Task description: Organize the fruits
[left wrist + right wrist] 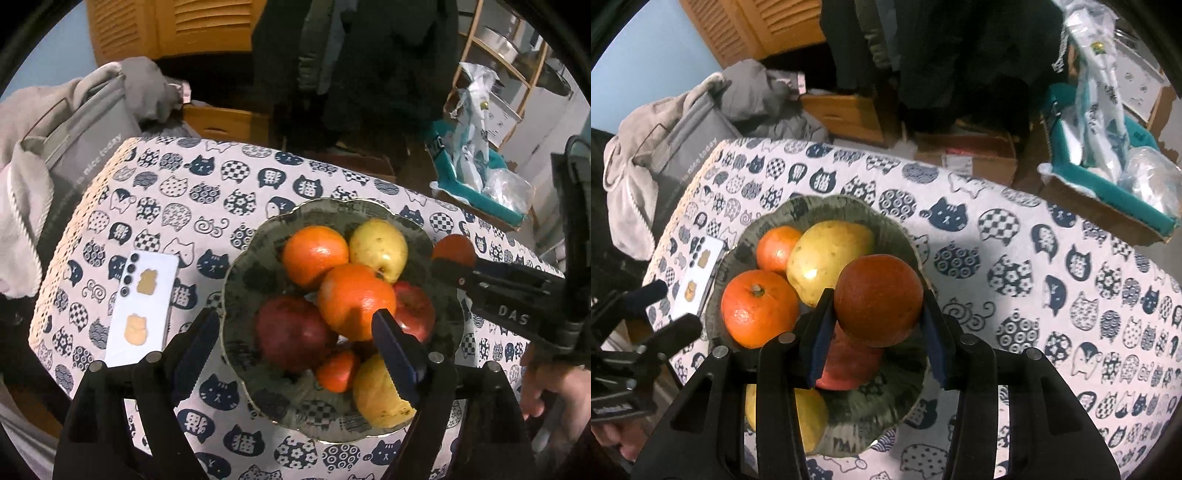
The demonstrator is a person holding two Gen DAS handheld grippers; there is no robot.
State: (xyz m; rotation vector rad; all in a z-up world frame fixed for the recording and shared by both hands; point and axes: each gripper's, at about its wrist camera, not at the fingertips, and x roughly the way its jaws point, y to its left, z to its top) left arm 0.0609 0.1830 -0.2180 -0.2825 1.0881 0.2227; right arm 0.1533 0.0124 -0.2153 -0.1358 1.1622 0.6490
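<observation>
Cluttered room, cat-print table [1015, 236]: the right gripper [877, 325] clamps a dark orange [879, 299] above the heaped bowl [886, 221], apparently to add it, while the left gripper [295, 343] hangs wide and empty over the pile, evidently clear of the incoming fruit.

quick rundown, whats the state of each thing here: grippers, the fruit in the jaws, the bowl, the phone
left gripper: open, empty, above the bowl
right gripper: shut on the dark orange
dark orange: held in the air over the bowl
bowl: upright on the tablecloth, loaded with fruit
phone: lying flat, back up, left of the bowl
</observation>
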